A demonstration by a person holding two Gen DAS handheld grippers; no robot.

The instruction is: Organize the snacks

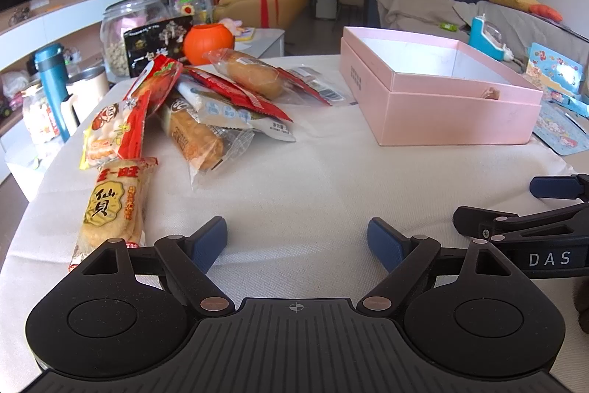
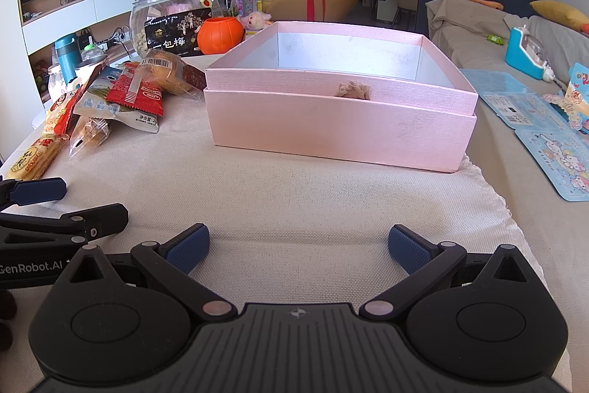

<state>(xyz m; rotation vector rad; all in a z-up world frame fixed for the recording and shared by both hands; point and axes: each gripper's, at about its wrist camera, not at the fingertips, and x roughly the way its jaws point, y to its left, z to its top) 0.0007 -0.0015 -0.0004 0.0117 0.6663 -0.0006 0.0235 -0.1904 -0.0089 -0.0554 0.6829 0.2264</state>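
Both grippers stand with jaws spread wide and hold nothing: our left gripper [image 1: 296, 240] faces the cloth-covered table [image 1: 294, 179], and our right gripper [image 2: 299, 247] faces the pink box [image 2: 342, 131].

Location of the task items: the snack pile [image 1: 206, 105] lies on the table's left side, well apart from the box. The rice cracker pack [image 1: 110, 209] is the nearest piece, just beside the left finger of the left gripper. The box is open, and its interior appears empty as far as both views show.

Hazards, in our judgement:
- The wrappers overlap. Pulling one packet from the heap may drag its neighbours or push them toward the table edge.
- A grasp on a loose film edge may slip; a hard squeeze may crush the bread roll [image 1: 254, 74] or the crackers.
- The two grippers sit close side by side. A swing toward the box may cause them to collide.

Pose: we hold both grippers low over the cloth, pointing forward and roughly level, parallel to each other.
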